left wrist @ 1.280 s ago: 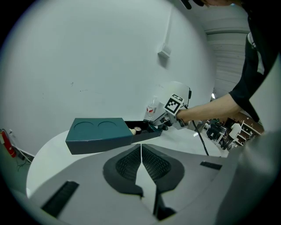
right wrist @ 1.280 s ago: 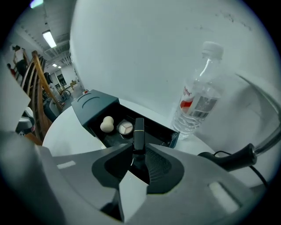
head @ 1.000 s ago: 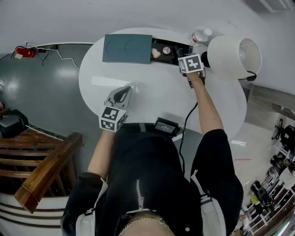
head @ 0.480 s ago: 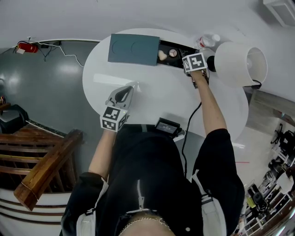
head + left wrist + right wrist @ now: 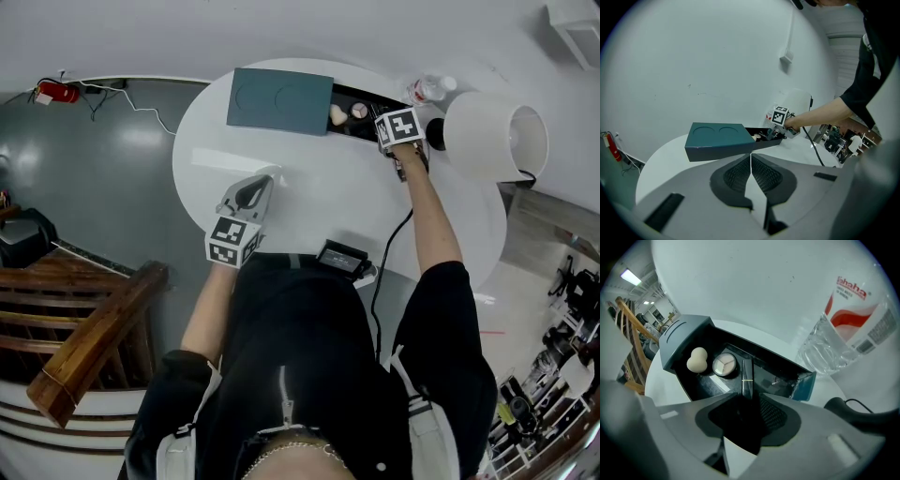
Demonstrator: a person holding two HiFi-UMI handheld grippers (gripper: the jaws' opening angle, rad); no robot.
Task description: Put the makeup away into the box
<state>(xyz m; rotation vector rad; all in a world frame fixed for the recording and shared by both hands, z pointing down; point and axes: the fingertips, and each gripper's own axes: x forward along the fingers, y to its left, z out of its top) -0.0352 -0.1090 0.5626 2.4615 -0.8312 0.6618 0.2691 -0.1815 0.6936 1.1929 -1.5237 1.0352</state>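
Observation:
A teal box [image 5: 279, 98] lies at the table's far side with its black drawer [image 5: 787, 373] pulled out to the right. In the drawer lie a beige sponge [image 5: 696, 360] and a round compact [image 5: 724, 365]. My right gripper [image 5: 384, 136] points steeply down over the drawer. A slim black makeup tube [image 5: 746, 378] stands between its jaws, tip in the drawer. Those jaws have just been opening, and the right gripper [image 5: 747, 401] now looks open around the tube. My left gripper [image 5: 267, 178] hovers over the near left of the table [image 5: 309, 202], shut and empty, its jaws [image 5: 751, 161] meeting.
A clear water bottle [image 5: 843, 329] stands just right of the drawer, and a white lamp shade [image 5: 492, 136] beyond it. A small black device [image 5: 339, 256] with a cable sits at the table's near edge. A wooden stair rail [image 5: 94, 347] runs at lower left.
My right gripper has sunk slightly toward the open drawer and tipped more steeply down. The left gripper has stayed where it was.

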